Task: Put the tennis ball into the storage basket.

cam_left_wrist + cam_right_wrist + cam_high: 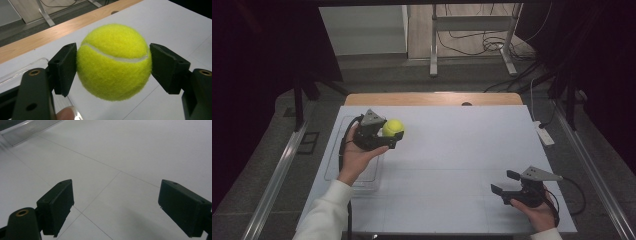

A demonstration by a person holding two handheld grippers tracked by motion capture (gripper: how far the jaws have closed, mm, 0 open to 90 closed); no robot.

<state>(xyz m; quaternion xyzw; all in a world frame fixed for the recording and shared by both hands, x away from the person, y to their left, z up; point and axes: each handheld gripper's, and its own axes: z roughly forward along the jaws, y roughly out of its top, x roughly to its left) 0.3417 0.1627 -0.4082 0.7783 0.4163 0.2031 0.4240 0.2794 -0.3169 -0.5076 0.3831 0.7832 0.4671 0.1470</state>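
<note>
— Where's the ball right now?

— I have the tennis ball (pixel 113 62) clamped in my left gripper (pixel 388 134), one pad on each side across its widest part, so it sits centred and shouldn't roll out. It's lifted clear of the white table top (pixel 452 165), just beside the clear tray (pixel 362 182) at the left.

— And your other hand?

— My right gripper (pixel 506 183) rests low near the front right corner, jaws spread apart with nothing between them. I judge it's parked there to stay out of the way.

— Room to move?

— Plenty. The middle and far side of the table are bare, so I can carry the ball rightward freely. I'd mind the tray's rim under my left hand and the wooden edge (pixel 432 98) at the back.
</note>
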